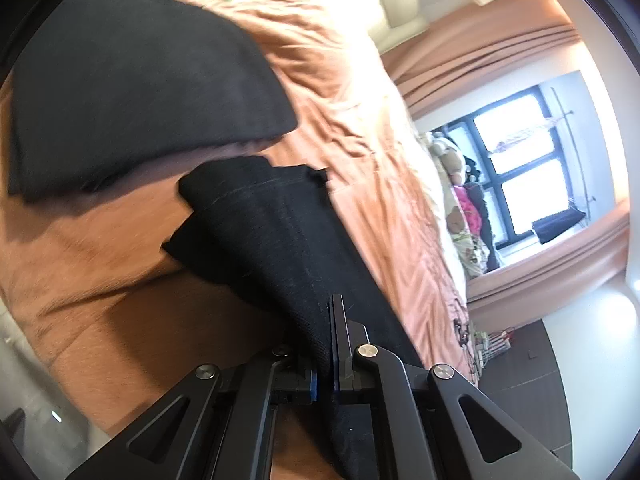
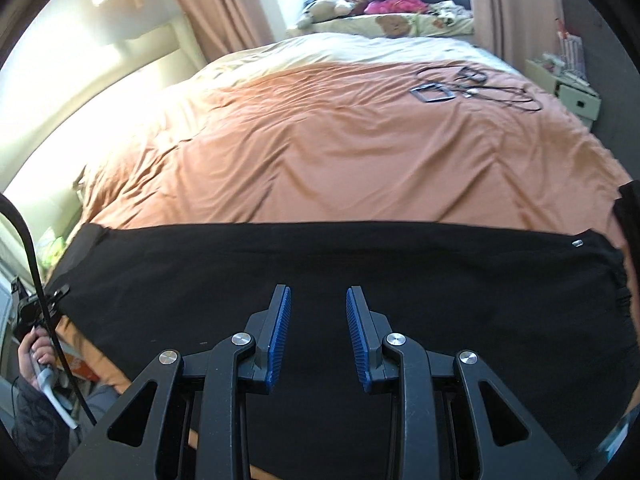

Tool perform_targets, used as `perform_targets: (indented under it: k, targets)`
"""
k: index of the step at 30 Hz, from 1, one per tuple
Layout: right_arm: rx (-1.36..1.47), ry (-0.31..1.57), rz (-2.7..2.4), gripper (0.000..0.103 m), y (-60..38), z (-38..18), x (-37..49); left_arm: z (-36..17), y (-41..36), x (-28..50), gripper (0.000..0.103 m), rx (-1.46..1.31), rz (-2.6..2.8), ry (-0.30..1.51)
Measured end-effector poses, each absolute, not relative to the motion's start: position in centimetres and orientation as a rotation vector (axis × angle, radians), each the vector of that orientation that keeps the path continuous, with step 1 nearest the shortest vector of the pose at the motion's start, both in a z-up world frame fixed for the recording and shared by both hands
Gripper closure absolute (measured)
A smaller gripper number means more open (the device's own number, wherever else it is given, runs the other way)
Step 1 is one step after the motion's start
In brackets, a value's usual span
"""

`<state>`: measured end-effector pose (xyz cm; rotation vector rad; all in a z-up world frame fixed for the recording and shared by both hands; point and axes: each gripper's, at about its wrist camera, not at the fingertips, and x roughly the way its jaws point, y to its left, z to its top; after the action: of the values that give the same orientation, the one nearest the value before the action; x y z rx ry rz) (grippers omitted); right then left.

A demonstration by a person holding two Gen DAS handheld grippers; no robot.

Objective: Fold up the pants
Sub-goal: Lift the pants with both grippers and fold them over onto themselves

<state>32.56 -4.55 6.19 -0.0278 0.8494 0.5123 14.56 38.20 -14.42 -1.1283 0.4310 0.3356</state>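
Black pants lie on an orange bedspread. In the left wrist view my left gripper point(image 1: 325, 320) is shut on a part of the pants point(image 1: 280, 232) and holds it lifted off the bedspread point(image 1: 100, 264); the rest of the pants point(image 1: 132, 92) lies flat beyond. In the right wrist view my right gripper point(image 2: 316, 312) is open and empty, its blue pads point(image 2: 280, 332) just above the flat black pants point(image 2: 360, 256), which span the near edge of the bed. The left gripper point(image 2: 32, 308) shows at the far left, gripping the pants' end.
The orange bedspread point(image 2: 340, 152) stretches far ahead. A dark frame and tangled cables point(image 2: 472, 88) lie at its far right. Stuffed toys and pillows point(image 2: 380, 8) sit by the window. A white nightstand point(image 2: 576, 92) stands at the right.
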Motion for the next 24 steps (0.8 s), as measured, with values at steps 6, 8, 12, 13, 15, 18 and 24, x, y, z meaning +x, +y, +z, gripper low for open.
perform_targets:
  k: [6, 8, 12, 13, 15, 18, 24]
  targets:
    - [-0.021, 0.889, 0.547, 0.077, -2.2, 3.9, 32.2, -10.1, 37.2, 15.9, 0.099, -1.062, 0.278, 0.389]
    - [-0.027, 0.904, 0.539, 0.077, -1.4, 3.2, 32.0, -8.8, 36.7, 16.4, 0.099, -1.043, 0.253, 0.375]
    - [-0.035, 0.943, 0.559, 0.077, 0.2, 1.4, 31.9, -6.6, 35.8, 17.4, 0.099, -1.015, 0.215, 0.355]
    - [-0.041, 0.956, 0.562, 0.077, 0.7, 0.8, 32.0, -6.2, 35.7, 17.7, 0.099, -1.011, 0.205, 0.351]
    - [-0.043, 0.972, 0.568, 0.077, 1.6, 0.2, 32.2, -5.1, 35.4, 18.2, 0.099, -1.002, 0.188, 0.343]
    - [-0.052, 1.002, 0.589, 0.077, 2.9, -1.1, 32.3, -3.7, 35.0, 19.0, 0.099, -0.985, 0.167, 0.327]
    - [-0.015, 1.101, 0.632, 0.077, 3.9, -3.1, 31.8, -0.6, 33.9, 19.4, 0.099, -0.974, 0.11, 0.269]
